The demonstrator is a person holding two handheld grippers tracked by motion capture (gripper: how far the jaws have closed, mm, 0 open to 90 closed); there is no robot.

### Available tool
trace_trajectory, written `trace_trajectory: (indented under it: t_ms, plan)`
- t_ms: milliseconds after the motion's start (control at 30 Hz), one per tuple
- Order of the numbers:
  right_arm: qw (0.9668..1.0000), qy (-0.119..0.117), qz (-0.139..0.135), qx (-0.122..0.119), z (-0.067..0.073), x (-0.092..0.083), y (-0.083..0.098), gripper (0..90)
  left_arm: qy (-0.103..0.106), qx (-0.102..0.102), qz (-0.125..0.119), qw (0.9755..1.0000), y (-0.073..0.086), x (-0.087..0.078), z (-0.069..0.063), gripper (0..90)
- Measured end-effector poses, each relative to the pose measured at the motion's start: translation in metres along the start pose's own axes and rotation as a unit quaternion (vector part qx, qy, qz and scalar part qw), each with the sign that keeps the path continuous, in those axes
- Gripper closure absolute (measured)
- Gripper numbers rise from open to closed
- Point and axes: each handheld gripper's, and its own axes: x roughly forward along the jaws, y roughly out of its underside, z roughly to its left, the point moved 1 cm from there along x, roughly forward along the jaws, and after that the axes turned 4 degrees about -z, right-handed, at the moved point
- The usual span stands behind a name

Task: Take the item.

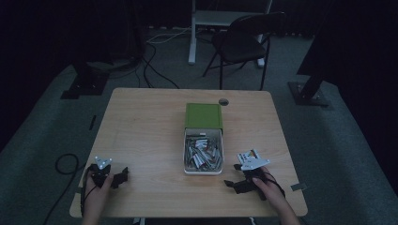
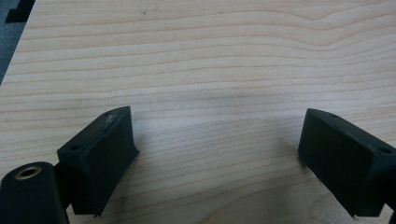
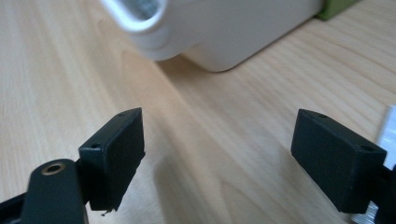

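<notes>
From the high view, a light wooden table (image 1: 150,140) stands on grey carpet, and near its middle sits a white rectangular plastic drawer (image 1: 202,152) pulled out of a green box-shaped sleeve (image 1: 203,116). The drawer is full of small mixed pieces in white, grey and red; they are too small to name. It lies between the two hands, closer to the right one. The left tongs (image 1: 123,177) rest near the table's near-left corner, well apart from the drawer, held by the person's left hand (image 1: 96,187). The right tongs (image 1: 230,183) lie at the near-right, just beside the drawer's near right corner, with the right hand (image 1: 265,183) behind them. A dark folding chair (image 1: 241,44) stands beyond the table.

The left gripper view shows what the high view cannot: the left tongs (image 2: 217,156) stand wide open over bare wood grain, nothing between the black pads.

The right gripper view brings the drawer close: its white wall (image 3: 224,28) is smooth, with a rounded corner and a thick rolled rim, blurred at the top, and a sliver of the green sleeve (image 3: 338,7) shows behind it. The right tongs (image 3: 217,161) are spread wide, empty, pointing at that corner without touching it.
</notes>
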Motion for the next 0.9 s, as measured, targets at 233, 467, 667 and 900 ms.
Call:
trace_trajectory:
  t_ms: [233,467,667,900]
  plan:
    - [0.9990,-0.028,0.023,-0.026,0.005,0.006,-0.002,16.9,0.000,0.000,0.000,1.0000,0.000,0.000,0.000,11.5]
    - [0.9973,-0.016,0.037,-0.061,0.010,0.009,-0.003,13.2,0.000,0.000,0.000,1.0000,0.000,0.000,0.000,11.6]
    - [0.9966,-0.010,0.040,-0.072,0.013,0.010,-0.003,12.4,0.015,0.015,0.002,0.9998,0.000,-0.001,-0.003,11.6]
    - [0.9966,-0.010,0.041,-0.071,0.013,0.010,-0.003,12.5,0.048,0.047,0.002,0.9978,0.001,-0.002,-0.007,11.6]
